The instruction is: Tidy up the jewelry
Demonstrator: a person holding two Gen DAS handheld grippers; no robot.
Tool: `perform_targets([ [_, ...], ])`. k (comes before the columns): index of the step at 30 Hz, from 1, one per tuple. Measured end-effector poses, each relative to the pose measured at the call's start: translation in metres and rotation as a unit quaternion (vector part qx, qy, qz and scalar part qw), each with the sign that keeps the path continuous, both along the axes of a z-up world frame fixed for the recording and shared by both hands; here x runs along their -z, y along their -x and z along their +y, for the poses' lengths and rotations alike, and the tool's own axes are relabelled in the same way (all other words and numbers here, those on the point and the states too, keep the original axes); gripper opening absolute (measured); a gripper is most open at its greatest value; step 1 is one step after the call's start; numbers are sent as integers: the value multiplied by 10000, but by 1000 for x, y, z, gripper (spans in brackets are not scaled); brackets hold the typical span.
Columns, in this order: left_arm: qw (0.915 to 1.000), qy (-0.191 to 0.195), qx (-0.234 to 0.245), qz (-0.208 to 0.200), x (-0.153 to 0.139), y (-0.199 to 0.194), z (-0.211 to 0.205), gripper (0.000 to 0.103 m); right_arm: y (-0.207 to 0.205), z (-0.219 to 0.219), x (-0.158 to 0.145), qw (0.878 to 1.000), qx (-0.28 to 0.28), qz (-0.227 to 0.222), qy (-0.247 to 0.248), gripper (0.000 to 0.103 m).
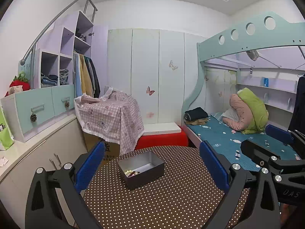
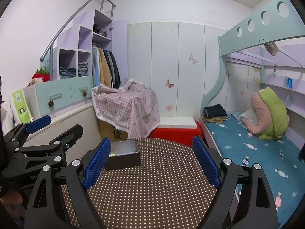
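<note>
A round desk covered in a brown cloth with pale dots fills the lower middle of both views. On it stands an open dark box with a silvery lining, its lid off. Inside the box, against the near wall, lies a small heap of bead jewelry: cream beads beside dark reddish ones. In the right wrist view only a few pale beads show past the blue pad.

The left gripper is spread wide, nothing between its blue pads; the box sits on the desk between them as seen from the left wrist camera, apart from both pads. The right gripper is likewise spread wide and holds nothing, with bare dotted cloth between its pads. From the right wrist view the box lies at about 10 o'clock, partly hidden behind the left pad. Each gripper shows in the other's view: the right one at 3 o'clock in the left wrist view, the left one at 9 o'clock in the right wrist view, both with their pads apart.

Beyond the desk, at 12 o'clock, a red stool carries a white board. At 11 o'clock a pink checked cloth drapes over a cardboard carton. At 9 to 10 o'clock stand a cabinet with pale green drawers and shelves of folded clothes. At 2 to 3 o'clock is a bunk bed with a teal sheet and rolled bedding.
</note>
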State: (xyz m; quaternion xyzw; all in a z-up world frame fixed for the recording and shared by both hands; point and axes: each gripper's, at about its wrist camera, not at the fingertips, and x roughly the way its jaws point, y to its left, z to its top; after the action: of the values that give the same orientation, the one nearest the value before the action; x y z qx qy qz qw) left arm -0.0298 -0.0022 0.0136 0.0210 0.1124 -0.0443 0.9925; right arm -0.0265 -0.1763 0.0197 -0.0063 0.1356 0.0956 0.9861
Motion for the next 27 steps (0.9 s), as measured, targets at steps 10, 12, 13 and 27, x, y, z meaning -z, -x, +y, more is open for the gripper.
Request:
perform_targets([
  [10,10000,2,2,16,3,-1,1,96,0,1,0,10000,6,1,-1,84],
  [12,10000,-4,0,19,4,-1,1,96,0,0,0,10000,8,2,0,84],
  [13,10000,-4,1,16,4,-1,1,96,0,1,0,10000,9,-3,-1,84],
  [27,10000,-1,1,38,7,-2,2,96,-1,0,1,10000,11,22,-11,84],
])
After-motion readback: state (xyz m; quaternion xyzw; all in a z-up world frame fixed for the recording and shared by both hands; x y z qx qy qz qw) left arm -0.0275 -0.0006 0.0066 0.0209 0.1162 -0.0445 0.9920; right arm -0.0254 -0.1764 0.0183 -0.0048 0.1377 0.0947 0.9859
